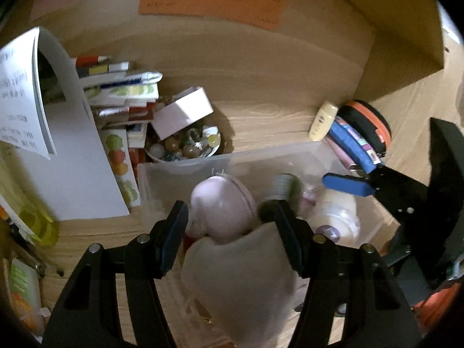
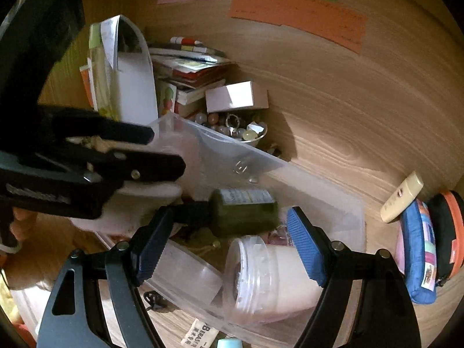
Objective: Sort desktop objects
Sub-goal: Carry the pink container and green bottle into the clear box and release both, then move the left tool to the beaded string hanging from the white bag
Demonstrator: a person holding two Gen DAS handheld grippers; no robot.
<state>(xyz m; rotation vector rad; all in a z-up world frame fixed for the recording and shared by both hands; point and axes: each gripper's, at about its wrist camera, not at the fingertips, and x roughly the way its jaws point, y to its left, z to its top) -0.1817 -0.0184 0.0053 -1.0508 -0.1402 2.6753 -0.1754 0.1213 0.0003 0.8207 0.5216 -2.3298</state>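
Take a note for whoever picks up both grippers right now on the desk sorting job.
Left tongs: over the clear plastic bin, with a pale soft object filling the gap; whether it is actually gripped is unclear.
Right tongs: open and empty, over the same bin.
Already in the bin: dark green bottle on its side and a white lidded tub.
Not yet binned, right of the bin: cream squeeze tube, blue fabric pouch, and black and orange round case.
Likely next: release the pale object, then fetch those.
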